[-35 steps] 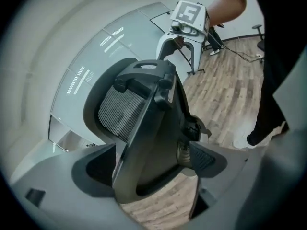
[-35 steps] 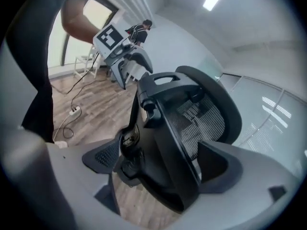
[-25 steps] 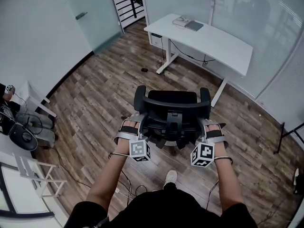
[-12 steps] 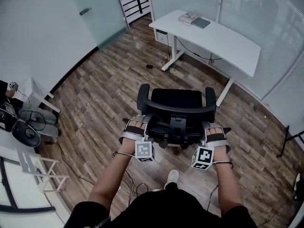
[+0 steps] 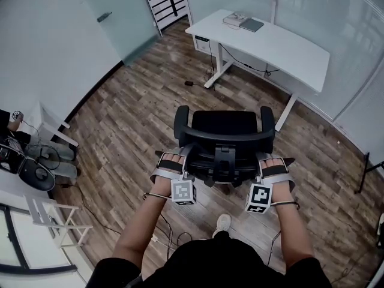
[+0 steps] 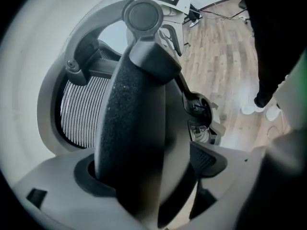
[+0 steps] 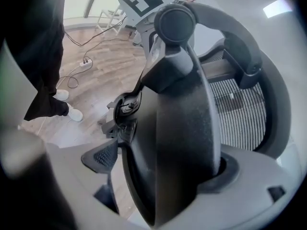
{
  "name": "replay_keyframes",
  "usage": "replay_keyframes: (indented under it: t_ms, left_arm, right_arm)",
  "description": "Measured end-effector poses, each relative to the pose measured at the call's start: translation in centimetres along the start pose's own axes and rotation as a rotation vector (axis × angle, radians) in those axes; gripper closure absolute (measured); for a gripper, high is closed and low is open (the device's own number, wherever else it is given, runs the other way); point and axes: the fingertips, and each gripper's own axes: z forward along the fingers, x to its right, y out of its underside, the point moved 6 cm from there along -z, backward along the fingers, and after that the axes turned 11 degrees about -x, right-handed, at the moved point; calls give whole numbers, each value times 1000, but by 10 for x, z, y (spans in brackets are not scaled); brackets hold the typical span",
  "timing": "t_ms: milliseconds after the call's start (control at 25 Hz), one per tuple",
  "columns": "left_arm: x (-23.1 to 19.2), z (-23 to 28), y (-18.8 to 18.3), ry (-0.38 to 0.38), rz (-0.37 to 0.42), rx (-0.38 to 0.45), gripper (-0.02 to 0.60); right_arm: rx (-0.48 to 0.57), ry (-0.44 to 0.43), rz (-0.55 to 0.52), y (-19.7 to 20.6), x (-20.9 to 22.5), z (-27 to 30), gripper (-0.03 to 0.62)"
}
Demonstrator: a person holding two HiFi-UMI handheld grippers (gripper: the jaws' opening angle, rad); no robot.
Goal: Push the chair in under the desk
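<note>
Only slightly has the office chair (image 5: 225, 128) shifted up and right in the head view over the last second, and the white desk (image 5: 282, 47) has shifted with it, so the gap between them looks much the same. Chair and desk stand apart on the wood floor (image 5: 132, 119), the chair's right armrest (image 5: 267, 120) near the desk's right leg (image 5: 288, 110). The left gripper (image 5: 179, 158) and right gripper (image 5: 267, 161) sit at either side of the backrest; each gripper view shows its jaws clamped on a black side upright of the chair (image 6: 134, 128), with the mesh back behind it. The push is probably only at its start. The desk's near edge runs on a slant while the chair faces straight up the picture, so to do this well I would press more with the left gripper, swinging the seat rightward until it squares to that edge, then aim for the opening between the 2 legs, left leg (image 5: 213, 71) included. Both grips should stay firm and level, since uneven force would spin the chair on its casters. The right armrest is the likeliest thing to catch, and the cable (image 5: 240, 65) hanging under the desktop could snag too.
</note>
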Motion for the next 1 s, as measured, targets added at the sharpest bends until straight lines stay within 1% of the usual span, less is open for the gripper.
replay_keyframes:
  t_ms: [80,280,440,560,680,840,1000]
  left_arm:
    - [-3,5,-2,1,-1,-2,103]
    - [-9,17,-5,16,1,-13,103]
    - [-15,28,-4,16,4,-11,103]
    - [-21,34,-2,5,7,-10,103]
    - [-25,40,0,-5,12,-6,103]
    - [-31,49,3,-14,20,6,103]
    - [-34,60,10,-43,30,24,103]
  right_arm:
    - [-4,-13,4,2,2,4,82]
    - [-4,9,9,6,11,16,82]
    - [-4,2,5,6,18,27,82]
    - [-3,9,-1,4,24,32,82]
    - [-5,-15,-1,2,26,37,82]
    - [-16,-35,2,-1,30,41,114]
    - [-25,-37,8,-8,30,48,112]
